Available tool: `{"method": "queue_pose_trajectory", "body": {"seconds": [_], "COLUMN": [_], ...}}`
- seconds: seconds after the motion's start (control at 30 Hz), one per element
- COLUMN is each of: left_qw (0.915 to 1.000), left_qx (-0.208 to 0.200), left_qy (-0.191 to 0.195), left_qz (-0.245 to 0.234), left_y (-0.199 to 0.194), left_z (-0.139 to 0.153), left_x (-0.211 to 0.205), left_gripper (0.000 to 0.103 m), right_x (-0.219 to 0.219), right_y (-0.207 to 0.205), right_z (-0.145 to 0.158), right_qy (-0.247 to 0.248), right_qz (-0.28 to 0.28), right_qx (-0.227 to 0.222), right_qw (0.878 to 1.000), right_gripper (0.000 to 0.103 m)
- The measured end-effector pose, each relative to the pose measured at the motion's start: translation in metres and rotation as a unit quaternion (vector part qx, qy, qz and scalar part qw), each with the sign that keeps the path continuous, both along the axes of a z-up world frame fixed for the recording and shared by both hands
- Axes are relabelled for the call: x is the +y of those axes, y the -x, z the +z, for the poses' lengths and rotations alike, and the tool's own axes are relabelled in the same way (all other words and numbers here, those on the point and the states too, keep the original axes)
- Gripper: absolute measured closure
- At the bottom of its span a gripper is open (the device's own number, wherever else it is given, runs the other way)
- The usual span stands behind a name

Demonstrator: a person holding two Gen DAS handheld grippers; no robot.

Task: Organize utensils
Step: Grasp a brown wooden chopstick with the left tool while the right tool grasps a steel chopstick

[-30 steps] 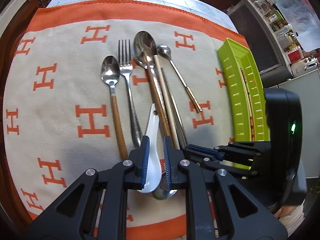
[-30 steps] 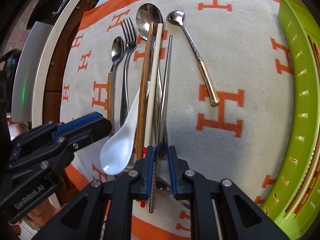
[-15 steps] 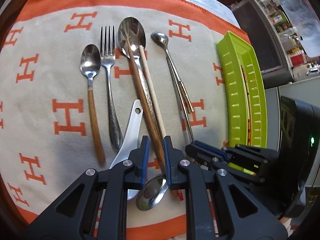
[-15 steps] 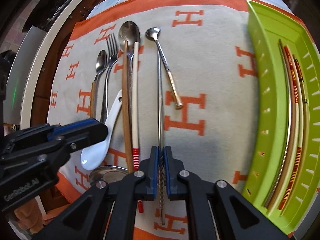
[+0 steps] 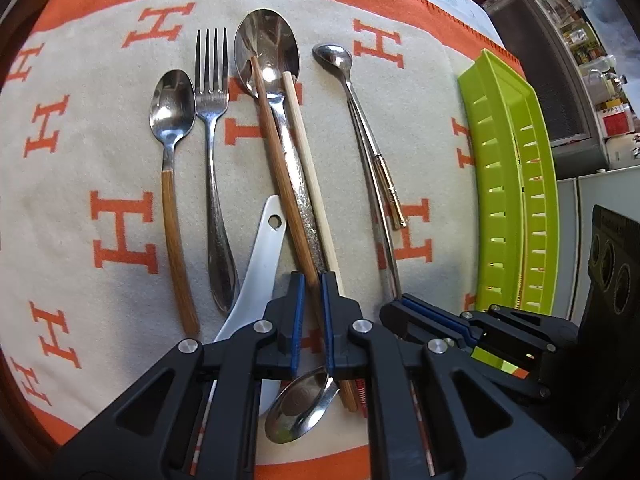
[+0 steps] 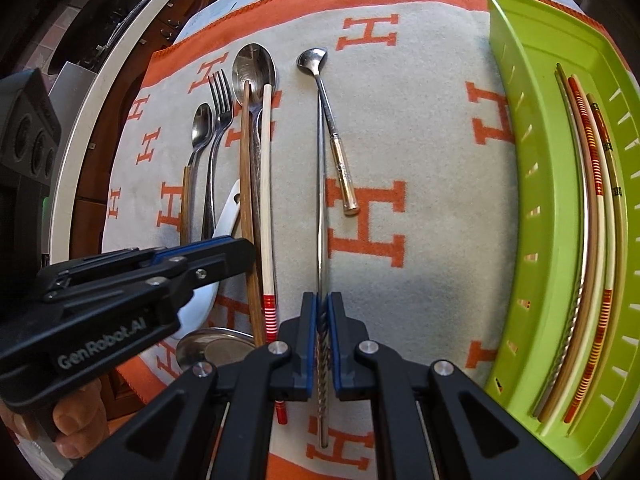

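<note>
Utensils lie in a row on the beige and orange cloth (image 5: 120, 168). My left gripper (image 5: 311, 284) is shut on the brown wooden chopstick (image 5: 276, 160), which rests across the large steel spoon (image 5: 266, 50); it also shows in the right wrist view (image 6: 245, 176). My right gripper (image 6: 323, 304) is shut on a twisted metal chopstick (image 6: 320, 184) and holds it beside the small gold-handled spoon (image 6: 334, 136). A pale chopstick with a red striped end (image 6: 266, 200) lies next to the brown one. The green tray (image 6: 536, 184) on the right holds several chopsticks (image 6: 592, 208).
A wood-handled spoon (image 5: 170, 152), a fork (image 5: 212, 128) and a white ceramic spoon (image 5: 256, 264) lie left of the chopsticks. A steel spoon bowl (image 5: 300, 404) sits under my left gripper. Kitchen counter and appliances (image 5: 560, 40) stand beyond the tray.
The right gripper has carried the metal chopstick out of the pile to the right, next to the small gold-handled spoon. The left gripper has shifted from the white spoon onto the brown chopstick.
</note>
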State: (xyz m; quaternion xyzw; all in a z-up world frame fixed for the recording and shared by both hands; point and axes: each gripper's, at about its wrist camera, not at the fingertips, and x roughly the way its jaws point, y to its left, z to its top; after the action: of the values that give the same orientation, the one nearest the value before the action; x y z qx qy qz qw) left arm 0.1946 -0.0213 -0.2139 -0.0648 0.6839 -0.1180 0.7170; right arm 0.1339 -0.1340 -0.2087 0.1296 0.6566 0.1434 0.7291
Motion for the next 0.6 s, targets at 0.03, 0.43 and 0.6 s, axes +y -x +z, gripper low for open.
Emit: {"method": "queue_pose_trajectory", "body": {"seconds": [0.03,0.43,0.6], "left_qw": [1.0,0.9984,0.9991], "left_qx": [0.0,0.007,0.006], "left_qy": [-0.003,-0.055,-0.042], "left_qz": [-0.001,-0.008,0.005], "left_y": [0.0,0.002,0.002], "left_z": [0.0,-0.006,-0.006], "left_x": [-0.001,-0.023,-0.024], "left_gripper": [0.096,0.096,0.096], "right_x": [-0.001,-0.002,0.003], "right_y": [0.001,0.003,0.002], "right_z": [0.0,-0.003,-0.001], "right_qy": [-0.001,-0.001,0.01], "right_qz": [0.0,0.005,0.011], "right_qx": [0.0,-0.004,-0.012], "right_qw": [1.0,1.0,1.0], "right_gripper": [0.097,0.097,0.097]}}
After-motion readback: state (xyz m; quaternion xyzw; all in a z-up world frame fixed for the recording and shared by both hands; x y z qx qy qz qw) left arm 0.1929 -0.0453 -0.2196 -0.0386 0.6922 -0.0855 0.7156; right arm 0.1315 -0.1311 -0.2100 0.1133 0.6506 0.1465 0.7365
